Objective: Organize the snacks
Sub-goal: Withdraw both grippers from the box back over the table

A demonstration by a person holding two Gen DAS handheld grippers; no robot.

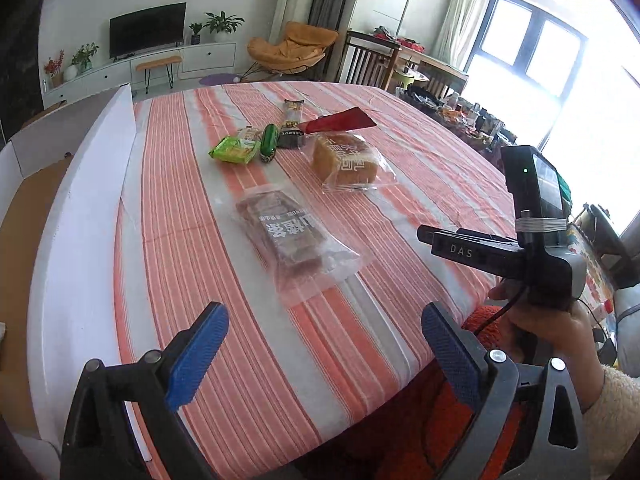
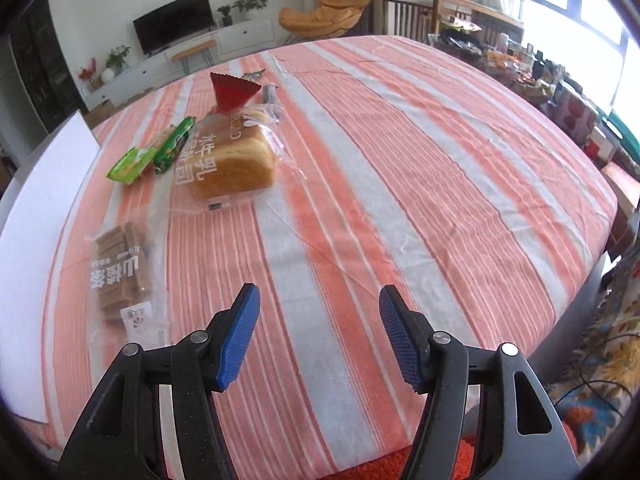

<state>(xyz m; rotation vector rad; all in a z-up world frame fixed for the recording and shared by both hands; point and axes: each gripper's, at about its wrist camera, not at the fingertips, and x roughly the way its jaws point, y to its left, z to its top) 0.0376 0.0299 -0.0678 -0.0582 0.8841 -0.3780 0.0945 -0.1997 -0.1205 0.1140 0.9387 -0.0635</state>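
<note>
well ahead of both open grippers' jaws: snacks point(image 1: 296, 184) on tablecloth point(image 2: 400, 184)

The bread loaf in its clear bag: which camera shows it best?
The right wrist view: the bread loaf looks large there, its side and printed lettering clear. In the left wrist view the same loaf lies farther off and smaller, seen from the other side, though unobstructed.

Both wrist views look forward and down over the near edge of the striped table point(image 1: 400, 184), sharing the bread point(image 2: 232, 168) and snack packets.
</note>
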